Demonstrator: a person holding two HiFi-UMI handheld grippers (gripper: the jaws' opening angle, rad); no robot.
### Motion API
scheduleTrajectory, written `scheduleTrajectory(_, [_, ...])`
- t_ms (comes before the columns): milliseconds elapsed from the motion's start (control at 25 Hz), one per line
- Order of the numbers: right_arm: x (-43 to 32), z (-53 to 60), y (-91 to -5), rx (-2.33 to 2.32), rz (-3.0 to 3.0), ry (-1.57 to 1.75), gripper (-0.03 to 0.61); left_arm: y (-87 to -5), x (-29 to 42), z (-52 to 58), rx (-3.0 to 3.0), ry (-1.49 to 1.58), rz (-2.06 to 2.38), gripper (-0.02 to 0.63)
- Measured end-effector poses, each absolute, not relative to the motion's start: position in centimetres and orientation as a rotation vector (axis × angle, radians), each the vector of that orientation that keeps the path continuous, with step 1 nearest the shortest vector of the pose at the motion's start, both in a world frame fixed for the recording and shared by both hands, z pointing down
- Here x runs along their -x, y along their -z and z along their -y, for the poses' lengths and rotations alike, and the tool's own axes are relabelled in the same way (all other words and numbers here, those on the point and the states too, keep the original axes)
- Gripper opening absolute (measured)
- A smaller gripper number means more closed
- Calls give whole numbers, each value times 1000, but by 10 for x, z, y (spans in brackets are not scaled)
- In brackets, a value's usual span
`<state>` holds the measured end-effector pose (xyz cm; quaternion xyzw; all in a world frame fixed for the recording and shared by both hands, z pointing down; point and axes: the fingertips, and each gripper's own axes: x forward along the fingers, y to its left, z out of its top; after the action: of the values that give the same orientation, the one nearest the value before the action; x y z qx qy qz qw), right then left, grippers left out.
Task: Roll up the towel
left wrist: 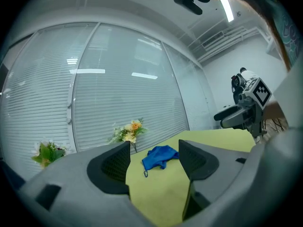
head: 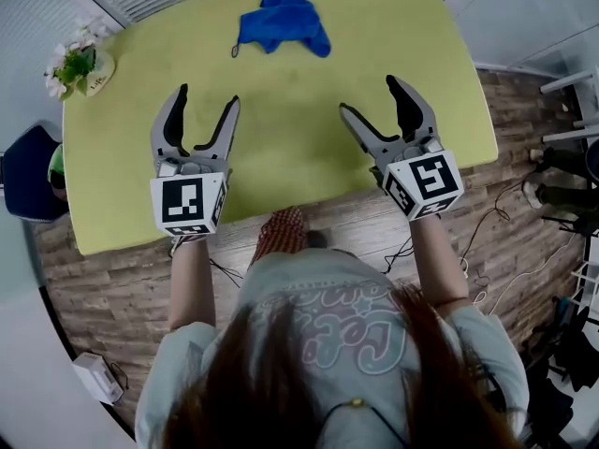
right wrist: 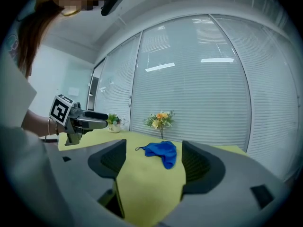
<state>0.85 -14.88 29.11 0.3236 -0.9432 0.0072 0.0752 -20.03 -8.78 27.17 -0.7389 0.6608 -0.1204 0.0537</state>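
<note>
- Nearest, the person's two forearms reach out over the near edge of the table point(head: 281, 148), one gripper in each hand.
- The left gripper point(head: 207, 97) hovers over the yellow-green tabletop with its jaws spread wide and nothing between them but bare table.
- The right gripper point(head: 369, 94) is held level with it, well apart to the side. Its jaws are equally wide apart and also hold nothing.
- Between the tongs and the task's thing there is only bare tabletop.
- One towel point(head: 281, 23), blue and crumpled in a loose heap, lies near the far edge of the table, with a small loop sticking out at its left end. It is well ahead of both grippers, touching neither, and sits roughly between their two lines. Each gripper's own view frames it in the gap between the jaws, far off.
- There are two bunches of flowers: one pot point(head: 77, 64) at the table's far left corner, one bouquet point(left wrist: 129, 130) behind the towel at the far edge.
- Count: two grippers, one towel, one table.
</note>
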Motion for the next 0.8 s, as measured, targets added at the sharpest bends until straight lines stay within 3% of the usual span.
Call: scheduleTrajectory(800, [43,246,-364,-993,2624,-109,340,-329,243,200,2393,625,-1763,293])
